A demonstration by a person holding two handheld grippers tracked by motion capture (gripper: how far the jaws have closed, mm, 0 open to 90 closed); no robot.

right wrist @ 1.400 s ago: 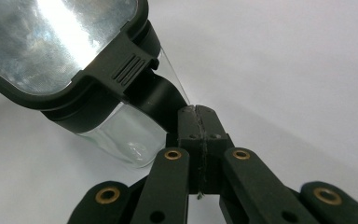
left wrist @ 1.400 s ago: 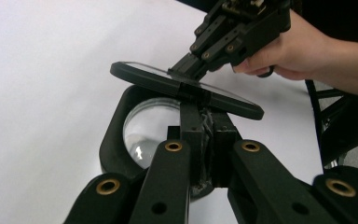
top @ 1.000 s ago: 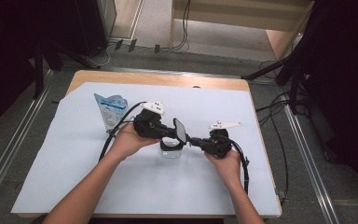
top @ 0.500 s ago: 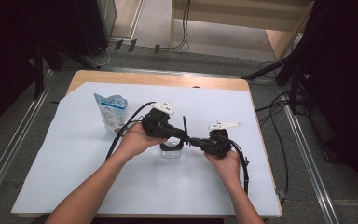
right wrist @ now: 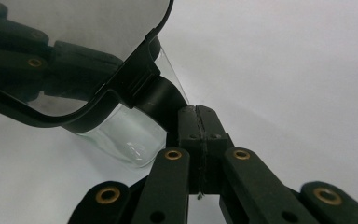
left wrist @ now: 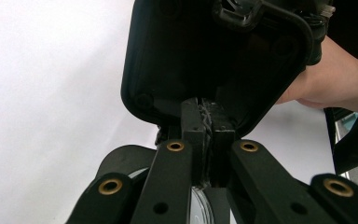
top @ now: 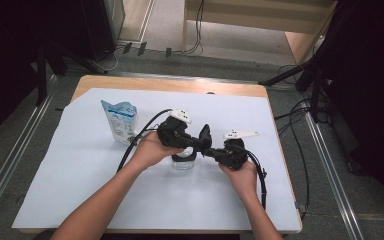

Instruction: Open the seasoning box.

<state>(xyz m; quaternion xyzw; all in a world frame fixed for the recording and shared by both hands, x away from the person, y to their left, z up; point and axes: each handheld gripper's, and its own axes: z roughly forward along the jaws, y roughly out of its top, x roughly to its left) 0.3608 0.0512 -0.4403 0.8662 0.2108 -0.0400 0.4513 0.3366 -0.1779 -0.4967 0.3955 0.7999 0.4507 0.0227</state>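
In the high view, your left tool (top: 200, 141) and right tool (top: 206, 148) meet over the glass jar (top: 184, 163) at the tabletop (top: 80, 165) centre; the pouch (top: 120, 120) stands at ten o'clock. In the left gripper view, your jaws are closed together against the black mirror (left wrist: 214, 60). In the right gripper view, your closed jaws pinch its stem, the jar (right wrist: 126, 135) at ten o'clock.

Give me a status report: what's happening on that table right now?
Left fingers shut, pinching mirror's lower edge. Right fingers shut on its stem. Mirror held tilted over glass jar. Blue pouch off to the side, nothing in the way.
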